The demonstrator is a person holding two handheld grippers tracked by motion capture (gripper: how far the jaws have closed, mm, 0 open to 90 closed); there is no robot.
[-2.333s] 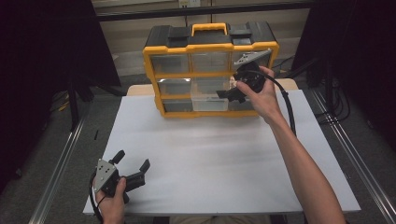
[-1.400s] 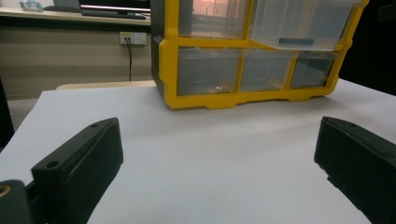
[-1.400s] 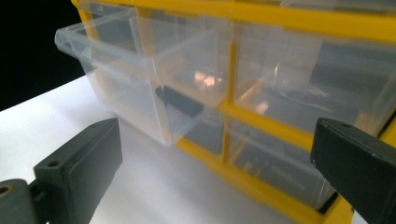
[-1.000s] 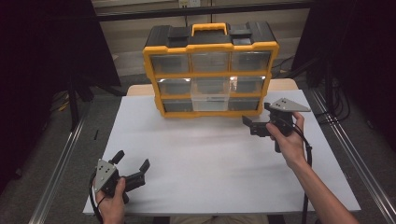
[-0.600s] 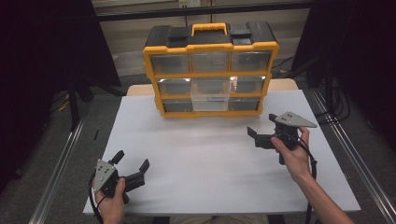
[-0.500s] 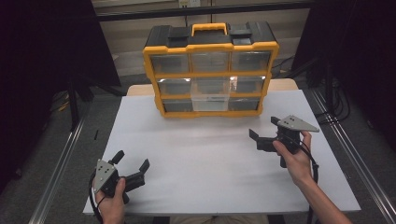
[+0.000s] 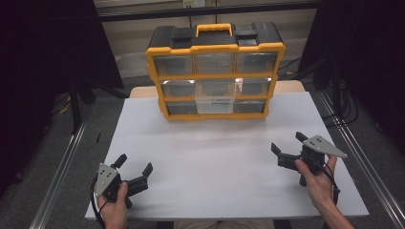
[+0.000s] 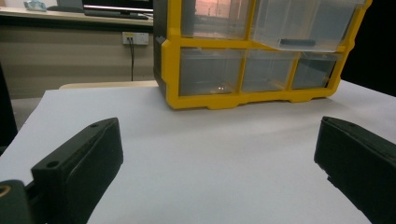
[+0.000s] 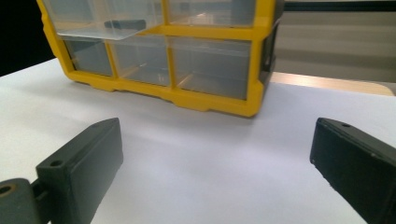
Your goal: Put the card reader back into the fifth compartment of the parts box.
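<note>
Left gripper (image 7: 133,169) lower left and right gripper (image 7: 289,146) lower right, both jaws apart, empty, organizer (image 7: 215,71) top center on surface (image 7: 215,157).

Left gripper (image 7: 134,167): black body, two blocky matt-black jaws, each with a small round hole near the base; grey three-cornered plate on top, dotted with small screws; black cable looped beneath. Right gripper (image 7: 289,148): same black build, same grey plate, black cable trailing past the wrist. Left hand (image 7: 114,210) and right hand (image 7: 319,183): bare, forearms unsleeved.
</note>
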